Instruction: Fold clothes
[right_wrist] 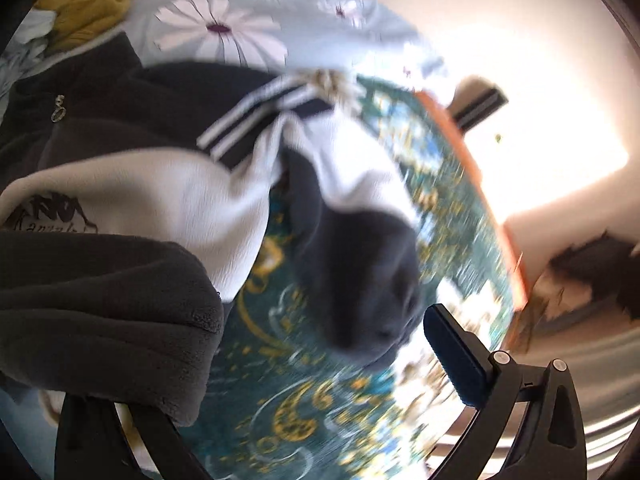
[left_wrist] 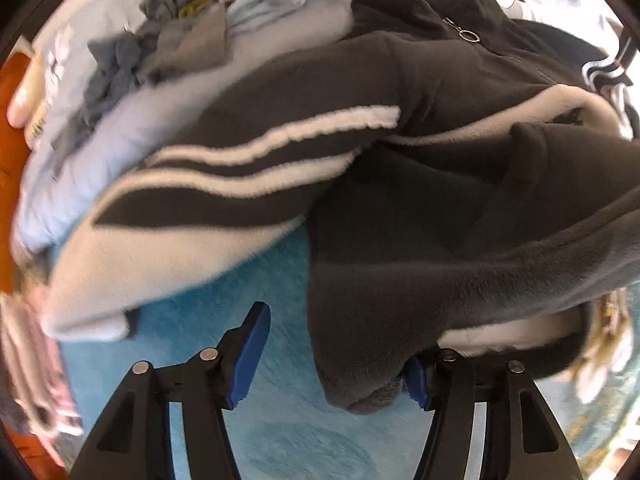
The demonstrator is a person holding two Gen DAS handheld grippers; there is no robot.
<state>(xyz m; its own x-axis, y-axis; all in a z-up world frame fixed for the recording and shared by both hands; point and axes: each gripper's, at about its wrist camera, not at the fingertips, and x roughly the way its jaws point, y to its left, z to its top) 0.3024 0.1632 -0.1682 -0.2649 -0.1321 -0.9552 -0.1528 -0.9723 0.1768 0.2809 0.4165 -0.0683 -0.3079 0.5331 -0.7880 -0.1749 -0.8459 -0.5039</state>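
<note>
A big fleece jacket (left_wrist: 440,208) lies on the bed. It is dark grey with white parts and white stripes on the sleeves. A small metal zip ring (left_wrist: 466,34) shines near its collar. The jacket is partly folded over itself, and a thick dark fold hangs toward the left tongs (left_wrist: 332,354).

The left tongs are spread wide. Their blue pads (left_wrist: 250,354) sit apart, and the dark fold dips down between them and covers the top of the right-hand pad. I cannot tell if it touches that pad.

The right tongs (right_wrist: 288,364) are spread wide too. One finger with its dark pad (right_wrist: 456,356) shows clearly. The other finger is hidden under a dark fold of the jacket. A dark sleeve end (right_wrist: 360,280) sticks out between the fingers, blurry, over a teal cover (right_wrist: 288,400) with gold shapes.

Behind the jacket is a heap of other clothes (left_wrist: 180,32), light blue, grey and mustard yellow. The sheet (right_wrist: 224,28) under them is pale blue with big white flowers.
</note>
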